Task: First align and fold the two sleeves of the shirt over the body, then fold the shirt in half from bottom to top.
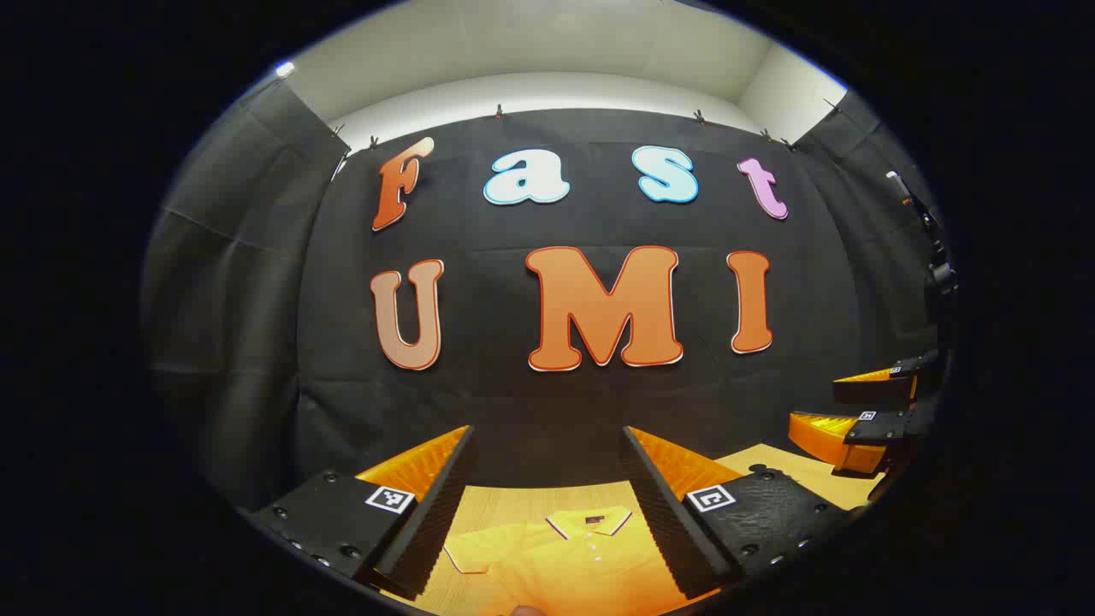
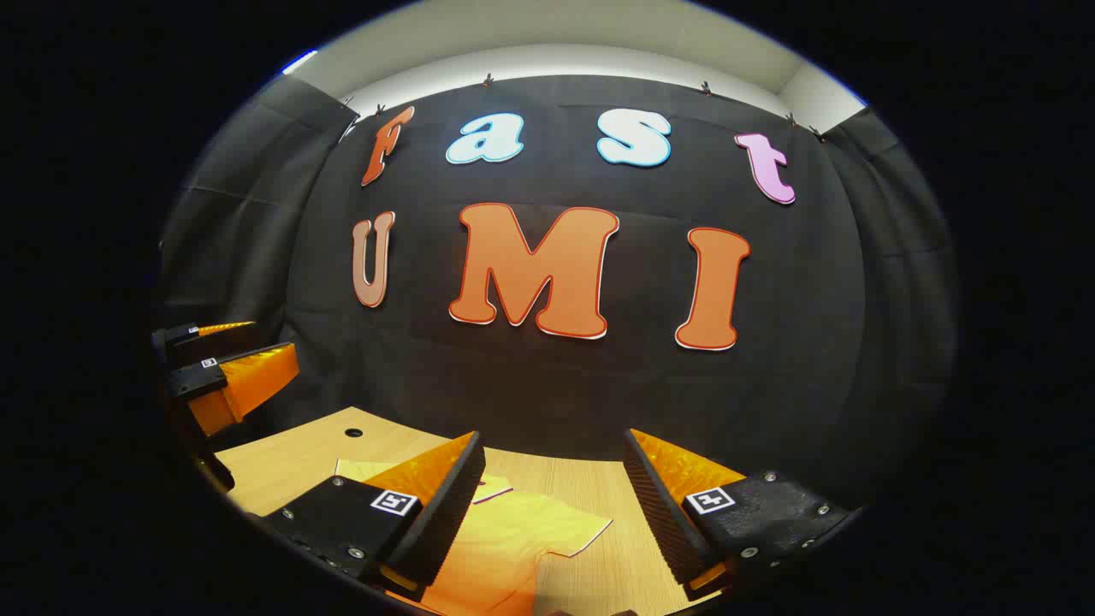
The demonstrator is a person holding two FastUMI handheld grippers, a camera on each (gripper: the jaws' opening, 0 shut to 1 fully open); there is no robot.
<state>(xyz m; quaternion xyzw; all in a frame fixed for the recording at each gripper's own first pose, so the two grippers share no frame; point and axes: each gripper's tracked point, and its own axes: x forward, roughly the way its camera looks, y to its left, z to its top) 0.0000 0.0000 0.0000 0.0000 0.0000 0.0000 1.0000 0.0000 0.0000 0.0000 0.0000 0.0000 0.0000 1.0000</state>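
A yellow polo shirt (image 1: 565, 565) lies flat on the wooden table (image 1: 513, 505), collar toward the back wall, one short sleeve (image 1: 470, 552) spread out to the left. My left gripper (image 1: 547, 479) hovers above the collar, open, nothing between its fingers. In the right gripper view the same shirt (image 2: 505, 547) shows its other sleeve (image 2: 573, 526) spread on the table (image 2: 291, 466). My right gripper (image 2: 554, 479) is open above that sleeve and holds nothing. The right gripper (image 1: 864, 411) appears at the far right of the left gripper view, and the left gripper (image 2: 227, 364) at the left of the right gripper view.
The black cloth wall stands just behind the table's back edge. A small round hole (image 2: 353, 433) is in the tabletop near the back left. Bare wood lies to the right of the shirt (image 2: 633, 573).
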